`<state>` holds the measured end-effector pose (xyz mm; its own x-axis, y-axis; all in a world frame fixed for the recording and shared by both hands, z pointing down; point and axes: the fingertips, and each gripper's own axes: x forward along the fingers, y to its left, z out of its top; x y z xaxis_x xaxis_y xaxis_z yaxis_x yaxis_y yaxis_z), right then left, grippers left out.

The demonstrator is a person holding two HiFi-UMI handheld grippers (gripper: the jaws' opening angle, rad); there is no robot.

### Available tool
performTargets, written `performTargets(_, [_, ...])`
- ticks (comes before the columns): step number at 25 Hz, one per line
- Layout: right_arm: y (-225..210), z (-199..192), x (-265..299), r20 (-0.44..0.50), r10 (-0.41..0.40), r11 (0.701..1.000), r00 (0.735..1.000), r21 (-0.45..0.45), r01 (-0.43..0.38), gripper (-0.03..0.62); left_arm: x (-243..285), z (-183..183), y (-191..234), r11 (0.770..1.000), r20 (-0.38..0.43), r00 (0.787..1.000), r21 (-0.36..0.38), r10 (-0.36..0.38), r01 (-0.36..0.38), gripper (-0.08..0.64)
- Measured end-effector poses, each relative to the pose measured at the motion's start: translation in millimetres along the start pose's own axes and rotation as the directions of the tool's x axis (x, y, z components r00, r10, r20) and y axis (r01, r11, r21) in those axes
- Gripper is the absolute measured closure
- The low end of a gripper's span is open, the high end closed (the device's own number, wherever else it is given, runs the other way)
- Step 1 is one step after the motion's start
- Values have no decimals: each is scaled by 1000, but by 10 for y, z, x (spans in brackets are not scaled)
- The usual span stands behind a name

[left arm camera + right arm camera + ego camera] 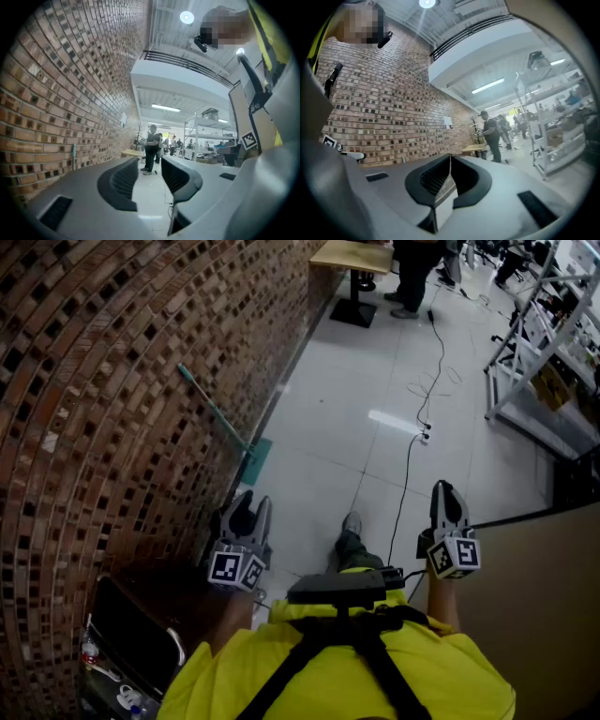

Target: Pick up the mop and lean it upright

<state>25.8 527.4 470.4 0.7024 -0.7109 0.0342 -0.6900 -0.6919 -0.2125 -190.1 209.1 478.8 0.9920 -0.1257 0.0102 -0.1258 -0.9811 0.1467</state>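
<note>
White floor (pixel 328 418), brick wall (pixel 94 381); the mop (pixel 218 415) leans at twelve o'clock from our left gripper (pixel 250 510), jaws apart; our right gripper (pixel 448 501) has jaws together.

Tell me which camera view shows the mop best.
The head view: the mop shows whole, teal handle leaning on the brick wall, head on the floor. The left gripper view shows only a thin piece of the handle. The right gripper view shows nothing clear of it.

Left: mop (pixel 217 413) against wall (pixel 94 381).
</note>
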Motion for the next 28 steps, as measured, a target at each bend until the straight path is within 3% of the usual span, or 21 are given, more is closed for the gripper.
performTargets(1, [43, 9, 312, -10, 54, 998, 999, 17, -54, 559, 163, 37, 111, 1000, -2, 1000, -7, 7, -7, 507])
performTargets(2, [83, 22, 618, -21, 104, 994, 994, 30, -103, 527, 324, 80, 222, 1000, -1, 1000, -15, 21, -21, 558])
performTargets(5, [161, 108, 1520, -63, 233, 973, 971, 6, -233, 516, 779, 277, 532, 991, 38, 991, -21, 131, -130, 558])
performTargets(6, [211, 137, 1839, -81, 283, 958, 956, -12, -285, 540, 910, 357, 624, 984, 58, 982, -11, 178, -177, 557])
performTargets(7, [294, 156, 2165, -100, 341, 938, 935, -23, -345, 586, 1017, 430, 715, 975, 74, 972, 0, 224, -224, 542])
performTargets(9, [543, 141, 2782, -141, 453, 887, 880, -26, -461, 586, 1137, 523, 906, 951, 95, 947, -1, 308, -310, 433])
performTargets(10, [699, 101, 3039, -160, 501, 860, 850, -15, -510, 579, 1145, 535, 1010, 938, 98, 933, -16, 347, -347, 416])
performTargets(12, [1046, -14, 3436, -182, 584, 807, 791, 20, -591, 494, 1114, 495, 1235, 911, 89, 907, -51, 411, -408, 416])
performTargets(13, [1230, -80, 3602, -188, 618, 781, 764, 34, -624, 515, 1103, 455, 1360, 897, 77, 894, -59, 442, -438, 419])
performTargets(14, [1419, -159, 3764, -196, 647, 757, 737, 43, -652, 584, 1102, 413, 1493, 880, 64, 878, -59, 475, -472, 477])
performTargets(15, [1613, -252, 3925, -211, 673, 732, 709, 49, -680, 584, 1109, 378, 1630, 861, 54, 859, -56, 509, -506, 555])
performTargets(19, [2400, -626, 4488, -281, 757, 633, 590, 87, -770, 525, 1180, 309, 2183, 804, 36, 804, -73, 594, -590, 558])
performTargets(22, [2938, -753, 4971, -315, 788, 580, 529, 89, -810, 525, 1317, 357, 2677, 772, 26, 773, -78, 634, -631, 558])
performTargets(25, [3477, -806, 5393, -318, 824, 514, 469, 73, -854, 525, 1487, 451, 3150, 756, 29, 756, -50, 654, -652, 558])
performTargets(28, [3924, -1116, 5785, -357, 835, 469, 419, 64, -881, 440, 1699, 426, 3628, 734, 10, 735, -65, 678, -677, 558])
